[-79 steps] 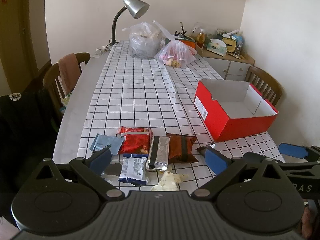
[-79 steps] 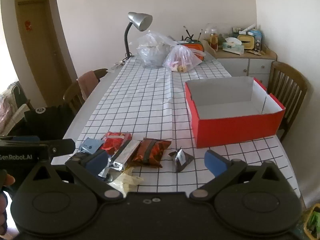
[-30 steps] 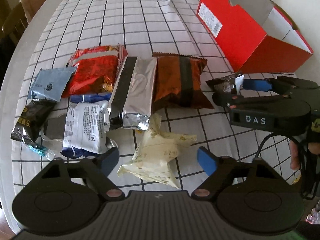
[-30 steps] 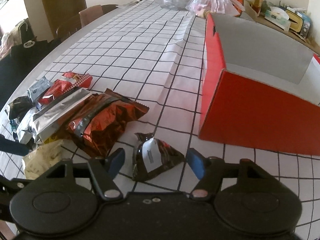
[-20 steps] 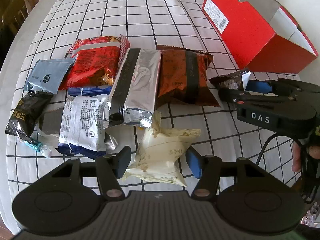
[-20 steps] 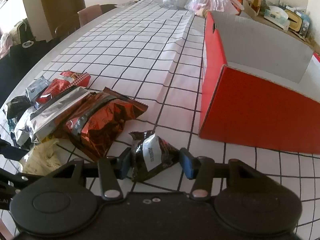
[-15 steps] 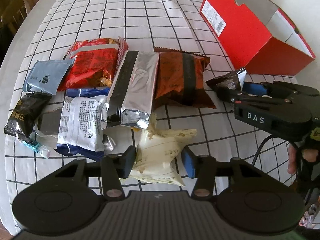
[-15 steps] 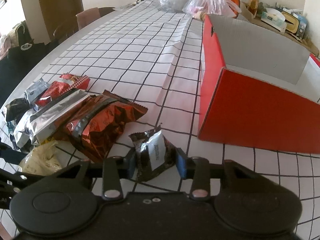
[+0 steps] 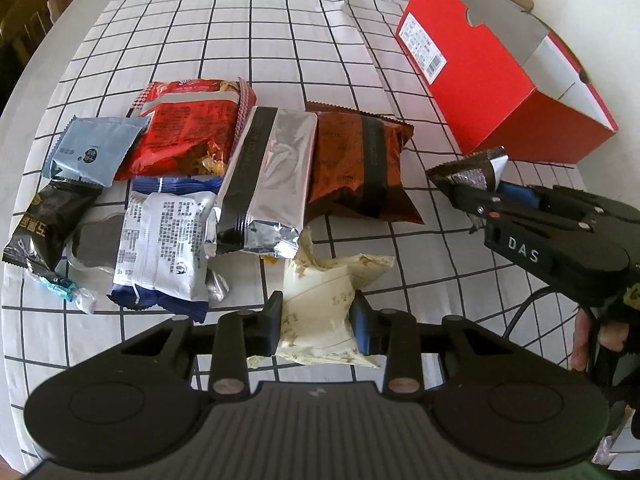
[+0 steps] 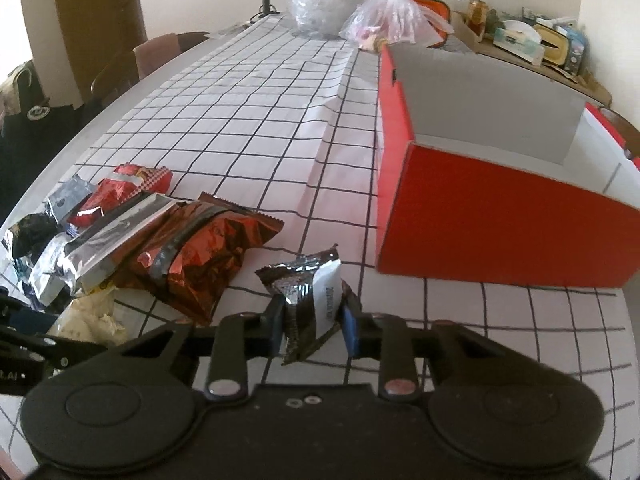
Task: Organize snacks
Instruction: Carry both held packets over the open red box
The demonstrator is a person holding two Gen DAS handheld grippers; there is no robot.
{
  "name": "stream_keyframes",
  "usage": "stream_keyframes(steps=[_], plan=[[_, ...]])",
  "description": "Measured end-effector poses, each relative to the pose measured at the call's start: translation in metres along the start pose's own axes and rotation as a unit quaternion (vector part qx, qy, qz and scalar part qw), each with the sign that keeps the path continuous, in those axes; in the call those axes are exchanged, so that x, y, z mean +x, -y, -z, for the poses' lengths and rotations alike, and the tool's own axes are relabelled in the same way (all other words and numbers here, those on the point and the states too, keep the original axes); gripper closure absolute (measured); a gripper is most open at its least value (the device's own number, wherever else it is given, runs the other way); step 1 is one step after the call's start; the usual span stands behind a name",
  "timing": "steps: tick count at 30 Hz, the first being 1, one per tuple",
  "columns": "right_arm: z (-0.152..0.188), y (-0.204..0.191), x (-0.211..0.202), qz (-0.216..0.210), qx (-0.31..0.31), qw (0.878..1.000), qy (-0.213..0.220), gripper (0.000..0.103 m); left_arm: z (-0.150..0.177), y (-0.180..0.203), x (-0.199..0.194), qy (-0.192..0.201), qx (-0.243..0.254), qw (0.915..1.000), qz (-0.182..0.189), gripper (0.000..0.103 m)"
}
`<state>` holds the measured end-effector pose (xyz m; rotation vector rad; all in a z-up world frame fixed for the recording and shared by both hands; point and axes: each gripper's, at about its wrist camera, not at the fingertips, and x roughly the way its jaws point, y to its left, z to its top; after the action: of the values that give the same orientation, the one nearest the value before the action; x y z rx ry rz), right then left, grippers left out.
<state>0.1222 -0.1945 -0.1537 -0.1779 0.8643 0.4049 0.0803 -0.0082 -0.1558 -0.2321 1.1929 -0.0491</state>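
My left gripper (image 9: 318, 322) is closing on a cream snack packet (image 9: 320, 296) at the near table edge, its pads pressing both sides. My right gripper (image 10: 312, 322) is closing on a small dark foil packet (image 10: 308, 280) with a white label, which is pinched between its pads. In the left wrist view the same dark packet (image 9: 468, 172) sticks out of the right gripper (image 9: 480, 196). On the checked tablecloth lie a silver packet (image 9: 272, 176), a brown packet (image 9: 360, 168), a red packet (image 9: 184, 136) and a white-blue packet (image 9: 164, 240). An open red box (image 10: 500, 232) stands to the right.
A light blue sachet (image 9: 92, 152) and a black sachet (image 9: 48, 220) lie at the pile's left, near the table edge. Plastic bags (image 10: 320, 0) sit at the far end. A chair (image 10: 160, 52) stands on the left and a cluttered sideboard (image 10: 528, 40) behind the box.
Both grippers came down from above the table to the snacks. The left jaws narrowed onto the cream packet and the right jaws onto the dark foil packet.
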Motion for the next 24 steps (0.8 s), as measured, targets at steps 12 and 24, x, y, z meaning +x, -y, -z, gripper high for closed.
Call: stream_keyframes(steps=[12,24], plan=[[0.008,-0.006,-0.053,0.012,0.043,0.999,0.025,0.075,0.011,0.002,-0.028,0.024,0.020,0.9993,0.022,0.070],[-0.004,-0.005,-0.115,0.027,0.057,0.995,0.082,0.075,-0.005,0.016,-0.079,0.092,0.042,0.9945,0.027,0.070]])
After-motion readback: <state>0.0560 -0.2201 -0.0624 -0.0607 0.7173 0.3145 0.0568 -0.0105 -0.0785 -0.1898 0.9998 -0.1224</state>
